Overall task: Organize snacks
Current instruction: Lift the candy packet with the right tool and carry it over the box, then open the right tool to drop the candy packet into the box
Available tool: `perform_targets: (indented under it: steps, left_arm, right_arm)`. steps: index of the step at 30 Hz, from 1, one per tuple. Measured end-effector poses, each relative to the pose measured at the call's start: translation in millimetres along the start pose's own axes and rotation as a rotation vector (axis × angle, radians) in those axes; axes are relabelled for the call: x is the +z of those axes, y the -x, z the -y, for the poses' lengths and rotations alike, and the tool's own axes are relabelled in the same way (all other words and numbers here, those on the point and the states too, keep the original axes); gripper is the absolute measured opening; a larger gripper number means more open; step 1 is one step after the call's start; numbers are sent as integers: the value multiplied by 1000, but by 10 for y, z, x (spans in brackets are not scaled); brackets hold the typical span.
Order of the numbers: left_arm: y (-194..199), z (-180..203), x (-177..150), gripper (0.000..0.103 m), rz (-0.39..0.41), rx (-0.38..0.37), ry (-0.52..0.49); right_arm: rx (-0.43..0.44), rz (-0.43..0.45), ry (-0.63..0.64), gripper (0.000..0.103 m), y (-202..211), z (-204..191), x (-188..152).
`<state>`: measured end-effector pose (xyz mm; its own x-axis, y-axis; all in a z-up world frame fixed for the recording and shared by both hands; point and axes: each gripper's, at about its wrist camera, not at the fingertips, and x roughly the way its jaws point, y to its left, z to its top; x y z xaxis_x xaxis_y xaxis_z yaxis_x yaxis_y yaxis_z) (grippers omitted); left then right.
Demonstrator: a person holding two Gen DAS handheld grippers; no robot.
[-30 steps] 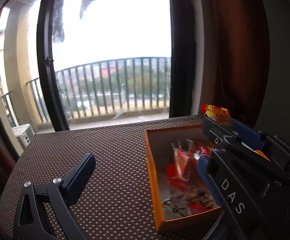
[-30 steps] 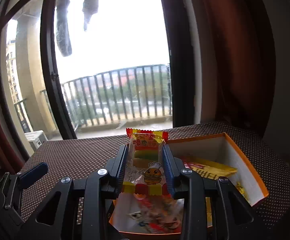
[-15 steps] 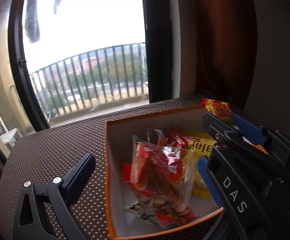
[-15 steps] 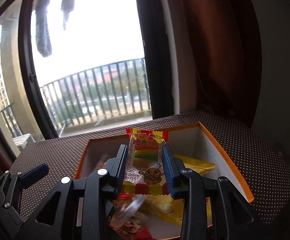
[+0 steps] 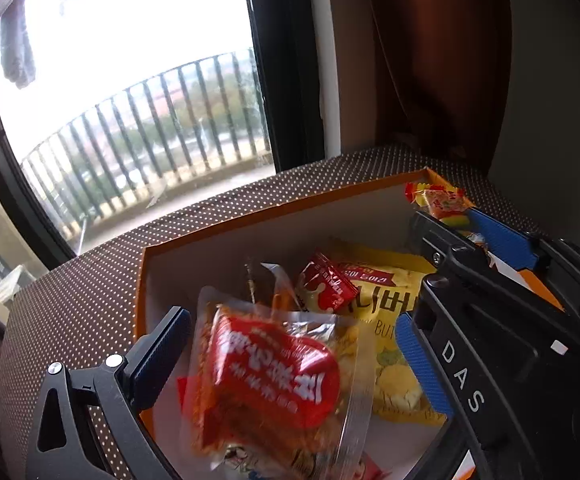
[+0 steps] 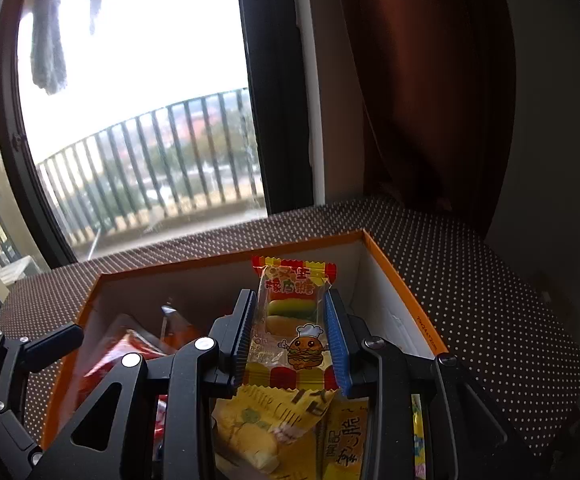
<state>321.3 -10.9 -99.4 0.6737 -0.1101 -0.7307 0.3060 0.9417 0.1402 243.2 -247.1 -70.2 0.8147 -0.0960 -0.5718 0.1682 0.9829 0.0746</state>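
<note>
While several packets are already lodged in the orange box [image 6: 394,276], the burger gummy [image 6: 290,320] is gripped by the right claw [image 6: 292,344] above it, unreleased; the left claw [image 5: 290,344] is spread, apparently empty.

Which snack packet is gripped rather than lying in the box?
The burger candy packet, clamped between the right gripper jaws above the orange box. The red packet and yellow chips bag lie loose inside.
</note>
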Motion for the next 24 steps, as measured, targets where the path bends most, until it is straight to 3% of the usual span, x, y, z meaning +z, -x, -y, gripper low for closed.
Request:
perform_targets:
  steps: [4, 7, 9, 11, 12, 16, 24]
  left_arm:
    - [-214, 26, 59, 102, -88, -51, -8]
    - [-212, 53, 54, 102, -95, -52, -14]
    - [-220, 53, 62, 102, -92, -49, -13]
    - [-228, 42, 60, 102, -96, -53, -12]
    - [-218, 52, 47, 102, -93, -53, -11]
    - [-117, 65, -4, 102, -78, -44, -7]
    - [273, 105, -179, 102, 42, 1, -10]
  right_arm:
    - [-25, -50, -13, 38, -150, 43, 1]
    - [-23, -89, -32, 38, -216, 110, -34]
    - [-7, -105, -38, 40, -221, 126, -38]
    - [-12, -116, -33, 51, -222, 124, -43]
    - [-16, -122, -34, 60, -232, 131, -36]
    - [-38, -112, -39, 73, -146, 116, -61]
    - [-21, -82, -56, 77, 175, 90, -179]
